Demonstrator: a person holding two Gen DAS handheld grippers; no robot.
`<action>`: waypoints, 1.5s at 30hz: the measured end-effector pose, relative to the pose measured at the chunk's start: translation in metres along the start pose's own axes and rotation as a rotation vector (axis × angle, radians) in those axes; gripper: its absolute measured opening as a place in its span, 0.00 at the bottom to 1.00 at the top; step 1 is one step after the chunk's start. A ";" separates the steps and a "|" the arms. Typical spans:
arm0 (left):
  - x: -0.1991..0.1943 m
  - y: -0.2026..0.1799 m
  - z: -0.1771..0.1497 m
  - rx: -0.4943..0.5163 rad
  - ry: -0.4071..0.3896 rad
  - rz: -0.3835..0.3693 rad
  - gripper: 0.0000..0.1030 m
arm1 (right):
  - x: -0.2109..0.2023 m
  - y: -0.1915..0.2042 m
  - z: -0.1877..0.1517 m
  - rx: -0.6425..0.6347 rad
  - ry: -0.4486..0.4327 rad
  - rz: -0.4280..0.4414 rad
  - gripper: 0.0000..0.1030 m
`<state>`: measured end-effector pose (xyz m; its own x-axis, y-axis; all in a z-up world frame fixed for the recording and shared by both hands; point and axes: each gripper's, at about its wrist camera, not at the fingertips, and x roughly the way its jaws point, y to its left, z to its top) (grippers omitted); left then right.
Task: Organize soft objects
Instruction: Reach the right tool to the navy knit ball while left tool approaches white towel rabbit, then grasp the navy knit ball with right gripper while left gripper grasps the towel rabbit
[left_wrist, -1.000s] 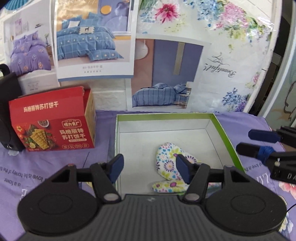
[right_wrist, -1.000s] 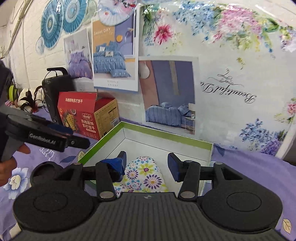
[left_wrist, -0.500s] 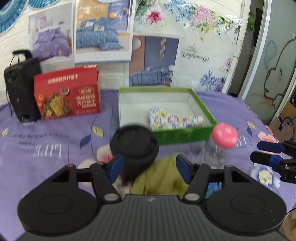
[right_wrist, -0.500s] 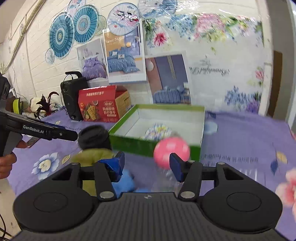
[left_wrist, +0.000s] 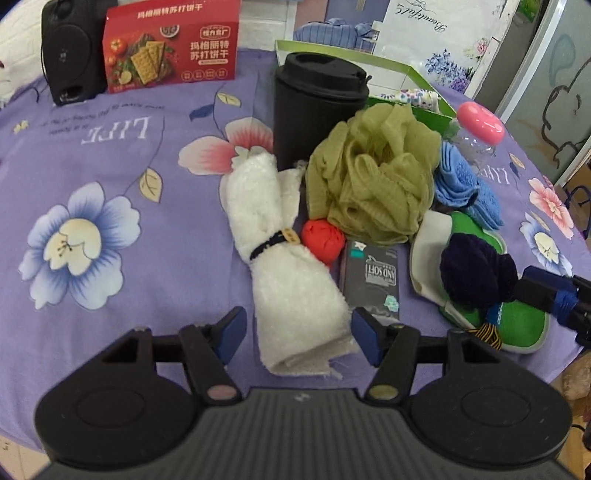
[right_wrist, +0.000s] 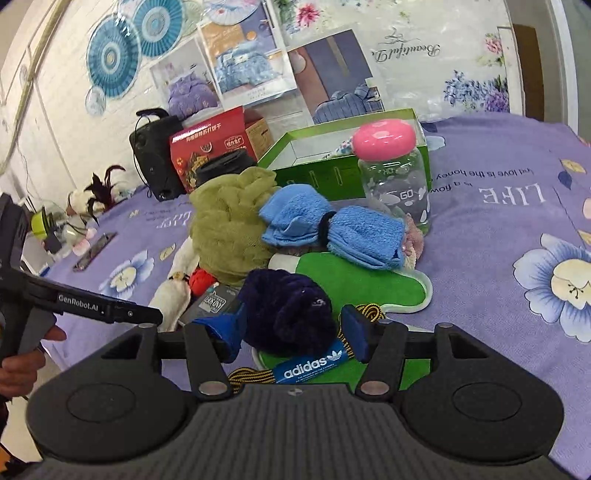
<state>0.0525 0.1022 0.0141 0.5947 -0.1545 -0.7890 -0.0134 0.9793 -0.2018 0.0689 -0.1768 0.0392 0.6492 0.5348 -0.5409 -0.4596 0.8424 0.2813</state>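
Purple floral cloth covers the counter, where a heap of soft things lies in front of a green-rimmed box that holds a flowered mitt. Left tongs hang with jaws apart on either side of the near end of a rolled white towel, their pads clear of it. Beside the towel sit a red cloth ball, a dark tissue pack and an olive mesh sponge, the sponge against a black lidded cup. Right tongs, whose jaws have just been widening, stand apart around a dark navy fluffy bundle resting on a green mat; whether the pads touch it cannot be told. A blue towel tied at the middle lies behind, near a clear bottle with a pink cap. Farther back stand a red cracker box and a black speaker. At the left edge of the right wrist view, a hand grips the other tool's handle.
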 end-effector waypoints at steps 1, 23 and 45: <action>0.004 0.000 0.001 -0.006 0.001 -0.001 0.61 | 0.002 0.003 0.001 -0.018 0.007 -0.001 0.41; 0.048 -0.009 0.018 0.056 0.013 0.091 0.62 | 0.058 0.027 0.007 -0.172 0.042 -0.041 0.55; 0.026 0.008 0.014 0.023 0.004 0.103 0.29 | 0.051 0.028 -0.006 -0.144 -0.017 -0.016 0.44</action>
<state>0.0793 0.1077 0.0004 0.5879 -0.0533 -0.8072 -0.0556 0.9928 -0.1061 0.0855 -0.1262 0.0150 0.6663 0.5238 -0.5308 -0.5306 0.8331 0.1561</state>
